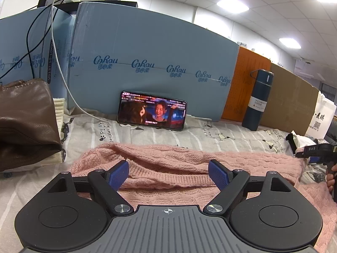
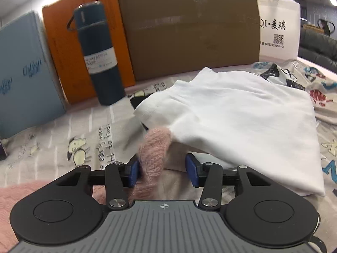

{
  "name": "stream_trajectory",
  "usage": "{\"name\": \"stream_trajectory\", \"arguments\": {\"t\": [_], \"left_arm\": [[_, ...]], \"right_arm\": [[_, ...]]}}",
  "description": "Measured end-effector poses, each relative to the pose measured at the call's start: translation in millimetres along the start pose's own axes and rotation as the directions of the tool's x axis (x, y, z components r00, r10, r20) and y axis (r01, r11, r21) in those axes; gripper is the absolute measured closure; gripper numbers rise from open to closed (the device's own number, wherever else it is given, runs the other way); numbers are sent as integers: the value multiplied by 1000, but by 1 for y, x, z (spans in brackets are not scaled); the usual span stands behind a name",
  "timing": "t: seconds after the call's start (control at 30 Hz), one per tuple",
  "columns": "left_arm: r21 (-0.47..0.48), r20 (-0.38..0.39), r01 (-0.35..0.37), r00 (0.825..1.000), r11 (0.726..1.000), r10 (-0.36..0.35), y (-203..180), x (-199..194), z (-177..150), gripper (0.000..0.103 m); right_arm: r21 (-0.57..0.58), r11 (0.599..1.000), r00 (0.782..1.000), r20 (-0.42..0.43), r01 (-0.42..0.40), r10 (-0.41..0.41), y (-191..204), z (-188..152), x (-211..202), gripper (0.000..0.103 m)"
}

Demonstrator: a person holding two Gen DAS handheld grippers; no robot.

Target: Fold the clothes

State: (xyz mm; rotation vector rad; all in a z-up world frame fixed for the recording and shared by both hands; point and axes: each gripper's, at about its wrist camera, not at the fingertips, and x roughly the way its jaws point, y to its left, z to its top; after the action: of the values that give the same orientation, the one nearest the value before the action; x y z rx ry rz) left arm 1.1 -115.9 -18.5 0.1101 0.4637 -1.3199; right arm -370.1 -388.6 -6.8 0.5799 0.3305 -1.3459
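Note:
A pink knit sweater (image 1: 168,168) lies bunched across the patterned bed sheet (image 1: 147,135). In the left wrist view my left gripper (image 1: 168,174) hovers just over its folded edge, jaws wide open, and the blue pads touch no fabric. In the right wrist view a fuzzy end of the pink sweater (image 2: 154,154) stands up between the jaws of my right gripper (image 2: 163,171). It leans against the left pad (image 2: 133,172), with a gap to the right pad, so the jaws do not pinch it. A hand (image 1: 331,177) shows at the right edge.
A folded white T-shirt (image 2: 242,116) lies right ahead of the right gripper, with a printed garment (image 2: 316,84) behind it. A dark blue bottle (image 2: 101,59), a phone (image 1: 151,111), a brown leather bag (image 1: 25,122), and blue, orange and cardboard panels (image 2: 189,27) line the back.

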Motion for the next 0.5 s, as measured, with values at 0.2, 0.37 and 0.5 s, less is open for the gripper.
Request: {"name": "stream_trajectory", "arguments": {"t": [0.2, 0.37, 0.5], "left_arm": [[0, 14, 10, 1000, 1000, -10, 0, -3, 1, 18], [2, 23, 17, 1000, 1000, -17, -1, -5, 1, 18], [-2, 18, 17, 1000, 1000, -17, -1, -4, 1, 18]], "right_arm": [[85, 994, 993, 97, -71, 62, -32, 10, -46, 32], [26, 999, 998, -48, -37, 38, -38, 2, -38, 32], [-42, 998, 992, -120, -55, 49, -21, -5, -17, 34]]}}
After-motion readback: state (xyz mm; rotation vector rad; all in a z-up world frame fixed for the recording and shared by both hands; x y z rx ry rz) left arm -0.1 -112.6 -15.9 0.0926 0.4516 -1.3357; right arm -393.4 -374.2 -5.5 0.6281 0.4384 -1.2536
